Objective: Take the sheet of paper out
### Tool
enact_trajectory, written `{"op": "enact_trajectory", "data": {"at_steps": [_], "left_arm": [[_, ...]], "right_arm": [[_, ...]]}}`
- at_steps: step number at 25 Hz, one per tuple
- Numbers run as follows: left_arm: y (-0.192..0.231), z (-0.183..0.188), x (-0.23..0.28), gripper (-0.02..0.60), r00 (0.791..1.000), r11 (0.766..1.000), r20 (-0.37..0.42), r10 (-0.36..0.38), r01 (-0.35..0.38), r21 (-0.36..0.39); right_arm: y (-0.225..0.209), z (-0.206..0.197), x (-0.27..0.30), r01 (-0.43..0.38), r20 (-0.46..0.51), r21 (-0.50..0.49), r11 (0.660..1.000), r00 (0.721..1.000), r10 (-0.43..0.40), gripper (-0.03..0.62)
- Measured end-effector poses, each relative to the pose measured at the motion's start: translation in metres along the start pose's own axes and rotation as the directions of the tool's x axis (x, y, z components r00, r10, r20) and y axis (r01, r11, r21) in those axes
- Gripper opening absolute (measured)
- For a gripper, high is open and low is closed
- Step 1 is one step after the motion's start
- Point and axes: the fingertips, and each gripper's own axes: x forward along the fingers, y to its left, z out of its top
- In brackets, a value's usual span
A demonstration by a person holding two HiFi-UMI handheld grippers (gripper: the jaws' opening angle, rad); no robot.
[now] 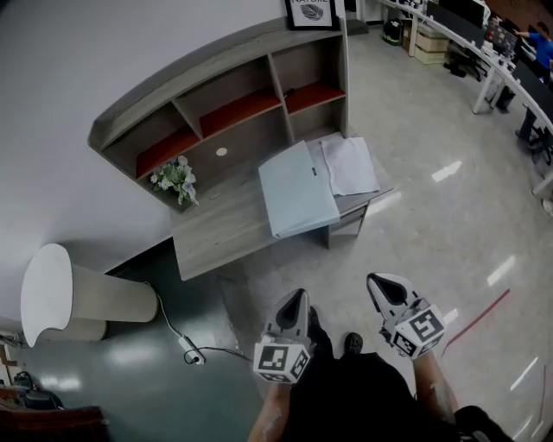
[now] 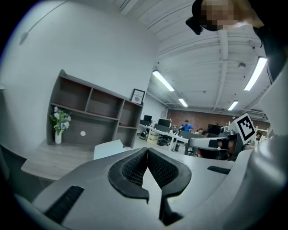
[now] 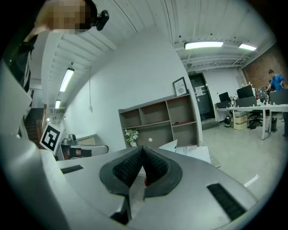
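A light blue folder (image 1: pixel 298 190) lies on the grey desk (image 1: pixel 216 229), with white sheets of paper (image 1: pixel 350 164) beside it at the desk's right end. Both grippers hang well short of the desk, over the floor. My left gripper (image 1: pixel 297 298) is shut with nothing in it, and so is my right gripper (image 1: pixel 378 282). The left gripper view shows shut jaws (image 2: pixel 147 151) and the folder (image 2: pixel 108 147) far ahead. In the right gripper view the shut jaws (image 3: pixel 143 149) point toward the folder (image 3: pixel 169 145) and the paper (image 3: pixel 198 153).
A shelf unit (image 1: pixel 233 95) rises behind the desk, with a vase of flowers (image 1: pixel 177 179) at its left and a framed picture (image 1: pixel 311 12) on top. A round white table (image 1: pixel 47 293) and a cable (image 1: pixel 192 355) are at the left. Office desks (image 1: pixel 484 43) stand far right.
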Motion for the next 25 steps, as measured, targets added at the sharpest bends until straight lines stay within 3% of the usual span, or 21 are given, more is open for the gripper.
{"op": "enact_trajectory", "data": {"at_steps": [7, 13, 19, 25], "left_arm": [[0.053, 0.018, 0.048, 0.014, 0.997, 0.995, -0.028, -0.072, 0.074, 0.062], [0.088, 0.025, 0.077, 0.014, 0.988, 0.986, -0.055, -0.145, 0.149, 0.076], [0.109, 0.020, 0.094, 0.015, 0.978, 0.976, -0.098, -0.182, 0.192, 0.103], [0.113, 0.006, 0.112, 0.015, 0.966, 0.969, -0.137, -0.220, 0.233, 0.085]], "right_arm": [[-0.010, 0.027, 0.057, 0.042, 0.043, 0.049, 0.998, 0.998, -0.045, 0.012], [-0.008, 0.026, 0.099, 0.099, 0.017, 0.034, 0.995, 0.995, -0.099, 0.012], [-0.001, 0.022, 0.122, 0.121, -0.005, 0.061, 0.991, 0.993, -0.121, 0.012], [-0.006, 0.012, 0.129, 0.150, -0.035, 0.105, 0.983, 0.989, -0.147, 0.012]]}}
